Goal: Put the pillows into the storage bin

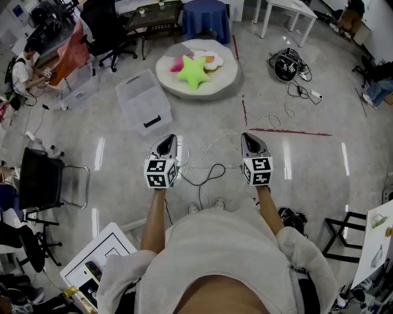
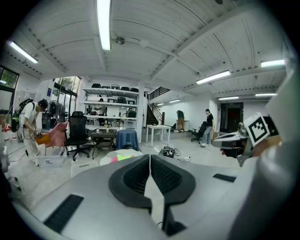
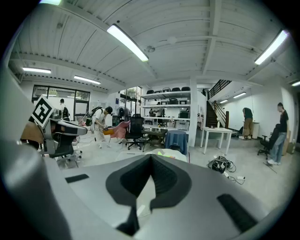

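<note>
A green star pillow, a pink pillow and a fried-egg pillow lie on a round white cushion on the floor far ahead. A clear plastic storage bin stands left of the cushion, nearer to me. My left gripper and right gripper are held side by side at waist height, well short of the bin and pillows. Both are shut and hold nothing. In the left gripper view the jaws meet, and the cushion shows beyond them; the right gripper is likewise shut.
White and black cables lie on the floor just ahead of the grippers. A black chair stands at left, a blue-draped table and an office chair behind the cushion. A person bends over at far left. Red tape marks the floor.
</note>
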{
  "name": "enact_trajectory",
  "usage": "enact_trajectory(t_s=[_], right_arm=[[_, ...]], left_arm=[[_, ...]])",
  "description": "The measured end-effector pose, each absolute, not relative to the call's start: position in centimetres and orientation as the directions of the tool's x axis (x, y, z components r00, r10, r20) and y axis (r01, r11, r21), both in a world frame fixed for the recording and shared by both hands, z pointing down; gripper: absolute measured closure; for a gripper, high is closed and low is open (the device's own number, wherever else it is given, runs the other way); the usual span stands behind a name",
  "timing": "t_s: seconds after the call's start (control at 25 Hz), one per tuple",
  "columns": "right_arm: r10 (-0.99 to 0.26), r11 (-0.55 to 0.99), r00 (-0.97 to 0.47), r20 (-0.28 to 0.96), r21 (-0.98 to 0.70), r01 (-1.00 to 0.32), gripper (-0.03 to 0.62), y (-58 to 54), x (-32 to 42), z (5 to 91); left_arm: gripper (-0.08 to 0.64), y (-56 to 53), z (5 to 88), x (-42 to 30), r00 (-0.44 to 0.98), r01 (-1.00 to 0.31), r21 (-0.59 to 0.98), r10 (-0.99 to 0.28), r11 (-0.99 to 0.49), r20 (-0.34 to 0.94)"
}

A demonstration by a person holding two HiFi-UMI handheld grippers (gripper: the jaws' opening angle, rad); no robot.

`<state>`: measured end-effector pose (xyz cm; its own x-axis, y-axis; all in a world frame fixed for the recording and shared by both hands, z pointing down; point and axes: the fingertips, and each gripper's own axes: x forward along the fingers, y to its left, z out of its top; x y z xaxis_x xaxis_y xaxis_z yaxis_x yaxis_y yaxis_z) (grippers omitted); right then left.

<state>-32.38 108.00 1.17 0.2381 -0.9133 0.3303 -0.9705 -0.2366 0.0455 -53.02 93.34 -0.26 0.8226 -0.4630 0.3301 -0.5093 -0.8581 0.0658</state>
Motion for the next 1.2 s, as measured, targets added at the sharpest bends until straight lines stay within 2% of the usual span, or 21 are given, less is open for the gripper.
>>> enact_trajectory(t_s=[0.52,0.56,0.6,0.64,0.68,0.72,0.8,0.92,1.2], right_arm=[[-0.918,-0.225,0.222,0.330,0.032,-0.974,0.594,108.0,-30.9,2.3],[-0.921,-0.221,0.219,0.322,0.032,-0.975,0.594,108.0,-30.8,2.4],[-0.927,-0.210,0.208,0.311,0.027,-0.977,0.592,107.9,-30.7,2.4],[-0.937,-0.192,0.188,0.294,0.016,-0.981,0.463,107.8,-30.7,2.4],[-0.947,-0.174,0.169,0.275,0.005,-0.985,0.328,107.7,-30.6,2.2],[-0.954,-0.163,0.157,0.257,-0.002,-0.987,0.262,107.7,-30.4,1.9],[-0.960,-0.150,0.143,0.241,-0.011,-0.989,0.236,108.1,-29.8,1.6],[-0.964,-0.136,0.127,0.235,-0.023,-0.990,0.233,108.8,-28.8,1.6],[-0.965,-0.104,0.097,0.245,-0.014,-0.994,0.275,109.6,-27.6,2.7]], left_arm=[[0.539,93.6,-0.1,-50.9,0.838,-0.490,0.057,-0.451,-0.870,0.308],[0.498,93.9,0.1,-50.5,0.845,-0.475,0.055,-0.438,-0.878,0.308],[0.383,94.1,0.3,-50.0,0.849,-0.463,0.056,-0.425,-0.884,0.314],[0.319,94.4,0.6,-49.6,0.850,-0.458,0.059,-0.418,-0.887,0.321],[0.303,94.6,0.8,-49.1,0.849,-0.458,0.064,-0.415,-0.887,0.325],[0.302,94.8,0.9,-48.7,0.848,-0.460,0.070,-0.415,-0.885,0.329],[0.302,95.3,1.0,-47.9,0.847,-0.464,0.076,-0.417,-0.882,0.331],[0.302,96.1,1.2,-46.7,0.847,-0.465,0.085,-0.414,-0.881,0.333],[0.303,97.9,2.5,-45.1,0.839,-0.472,0.081,-0.419,-0.878,0.348]])
